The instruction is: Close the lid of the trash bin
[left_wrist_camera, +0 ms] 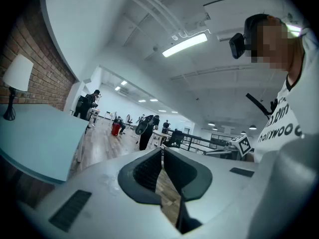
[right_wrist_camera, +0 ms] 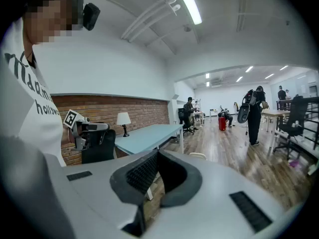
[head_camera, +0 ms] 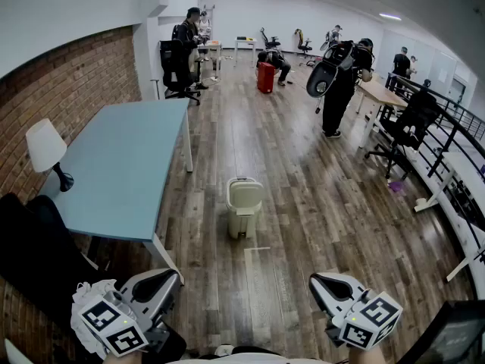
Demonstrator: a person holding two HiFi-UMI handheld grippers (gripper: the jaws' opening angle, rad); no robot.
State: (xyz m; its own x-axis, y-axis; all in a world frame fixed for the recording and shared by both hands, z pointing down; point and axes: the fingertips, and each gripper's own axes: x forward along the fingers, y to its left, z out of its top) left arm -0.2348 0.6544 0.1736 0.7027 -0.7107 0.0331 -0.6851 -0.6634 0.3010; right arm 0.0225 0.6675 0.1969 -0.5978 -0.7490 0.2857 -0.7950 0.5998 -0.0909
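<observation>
Trash bin (head_camera: 244,203) matt plastic; floor (head_camera: 303,226) satin wood; wall (head_camera: 68,82) rough brick

Holds the left tool (head_camera: 170,277) low at the left, jaws pressed together on nothing. Holds the right tool (head_camera: 317,281) low at the right, well apart, jaws likewise together, empty. Points both forward.

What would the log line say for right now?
left gripper: shut, empty | right gripper: shut, empty | trash bin: on floor ahead, untouched
</observation>
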